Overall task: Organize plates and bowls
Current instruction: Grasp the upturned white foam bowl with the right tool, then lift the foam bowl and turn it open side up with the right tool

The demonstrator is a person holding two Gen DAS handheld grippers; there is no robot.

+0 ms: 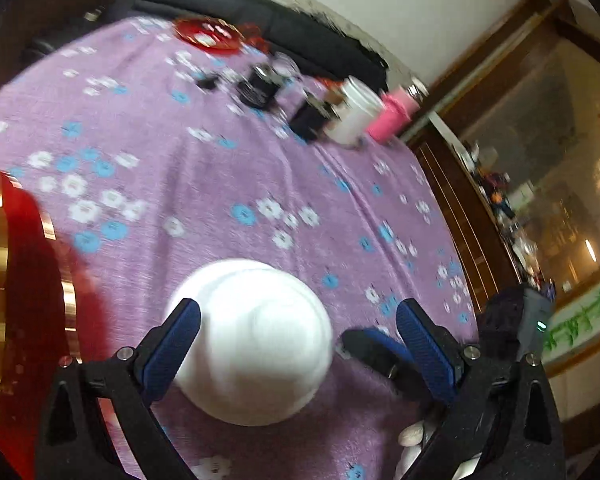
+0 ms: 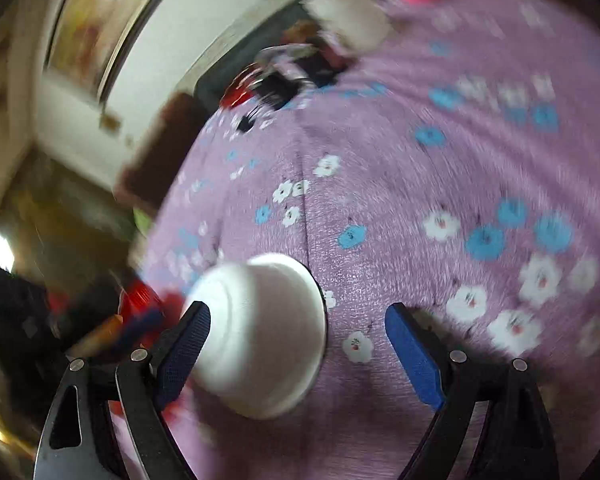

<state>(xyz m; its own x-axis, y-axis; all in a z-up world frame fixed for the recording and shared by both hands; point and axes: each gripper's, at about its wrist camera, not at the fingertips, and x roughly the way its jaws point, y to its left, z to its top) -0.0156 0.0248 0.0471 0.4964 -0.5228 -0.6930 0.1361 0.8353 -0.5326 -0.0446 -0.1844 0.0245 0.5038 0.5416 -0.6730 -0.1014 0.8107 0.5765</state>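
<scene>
A white bowl (image 1: 256, 344) is seen upside down on a purple flowered cloth (image 1: 220, 176), between the two grippers. The left gripper (image 1: 298, 344) is spread wide, its left pad (image 1: 176, 344) against or just beside the bowl's side; contact cannot be told through the blur. The right gripper (image 2: 298, 348) is likewise held wide, with the same bowl (image 2: 260, 340) by its left pad (image 2: 188, 348) and the right pad well apart from it. A red, gold-banded object (image 1: 16, 280) is seen at the cloth's left edge. Jars and a pink cup (image 1: 392, 114) are grouped at the far side.
</scene>
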